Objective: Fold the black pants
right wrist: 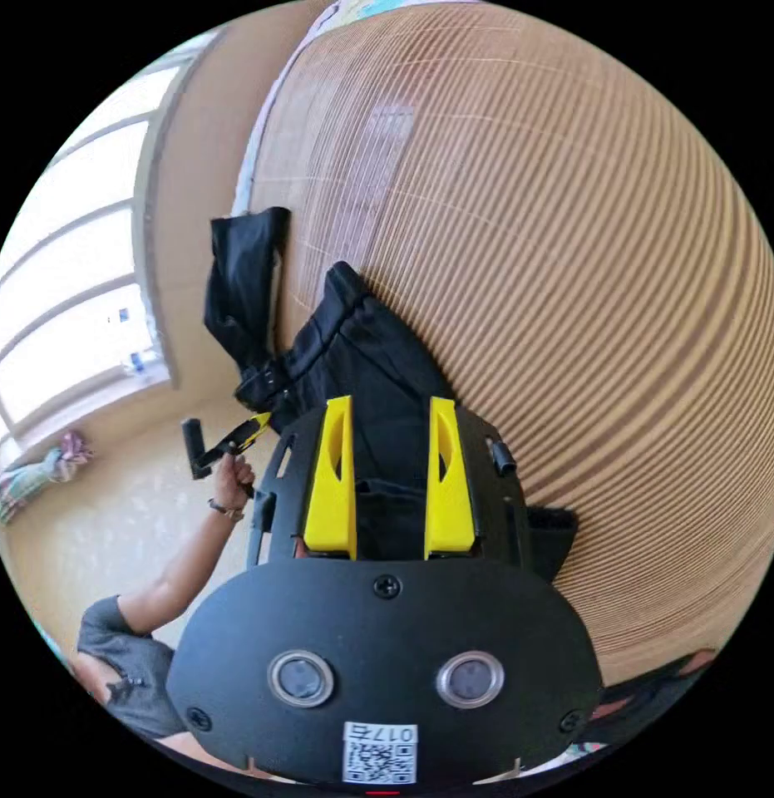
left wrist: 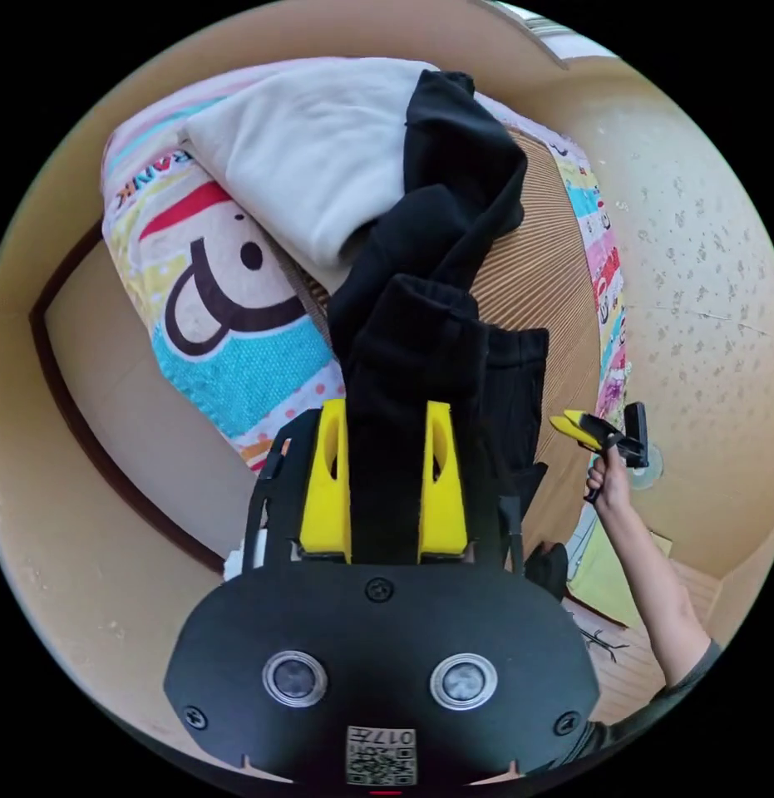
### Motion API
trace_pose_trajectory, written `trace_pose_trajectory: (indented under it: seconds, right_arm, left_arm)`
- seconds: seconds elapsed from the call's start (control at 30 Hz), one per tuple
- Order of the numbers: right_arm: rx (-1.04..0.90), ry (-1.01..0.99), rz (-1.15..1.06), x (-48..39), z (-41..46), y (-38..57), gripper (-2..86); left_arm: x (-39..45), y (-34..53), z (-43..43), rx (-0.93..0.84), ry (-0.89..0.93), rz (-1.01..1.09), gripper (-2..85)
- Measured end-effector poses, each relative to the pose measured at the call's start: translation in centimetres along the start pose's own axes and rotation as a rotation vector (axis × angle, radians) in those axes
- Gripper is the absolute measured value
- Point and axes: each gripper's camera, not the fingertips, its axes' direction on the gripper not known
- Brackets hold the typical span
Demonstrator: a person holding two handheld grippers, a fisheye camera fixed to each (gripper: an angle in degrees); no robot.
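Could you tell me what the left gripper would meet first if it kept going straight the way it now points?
Most likely the black pants themselves: the left gripper has black fabric between its jaws, and the pants run on ahead across the striped mat. Beyond them lies the folded white blanket, though depth is unclear.

A ribbed tan mat (right wrist: 569, 249) covers the bed, bordered by a brightly printed cartoon quilt (left wrist: 229, 324). A folded white garment (left wrist: 320, 158) lies on the quilt beside the mat. Pale speckled flooring (left wrist: 702, 316) surrounds the bed, and a large window (right wrist: 62, 274) brightens the room's far side.
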Motion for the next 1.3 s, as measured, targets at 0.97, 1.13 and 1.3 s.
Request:
trace_pose_trajectory:
  seconds: [0.97, 1.13, 1.3]
  right_arm:
    - [1.129, 0.215, 0.349, 5.8, -14.4, 37.1, 2.0]
    - [1.493, 0.355, 0.321, 1.6, -22.6, 47.6, 2.0]
    - [1.817, 0.335, 0.086, -5.3, -34.0, 53.1, 2.2]
  left_arm:
    - [35.3, 42.9, -7.7, -0.085, 0.415, 1.534, 2.1]
    - [42.6, 50.9, -10.9, -0.052, 0.579, 1.759, 2.0]
    - [48.4, 55.0, -17.0, 0.109, 0.731, 1.865, 2.1]
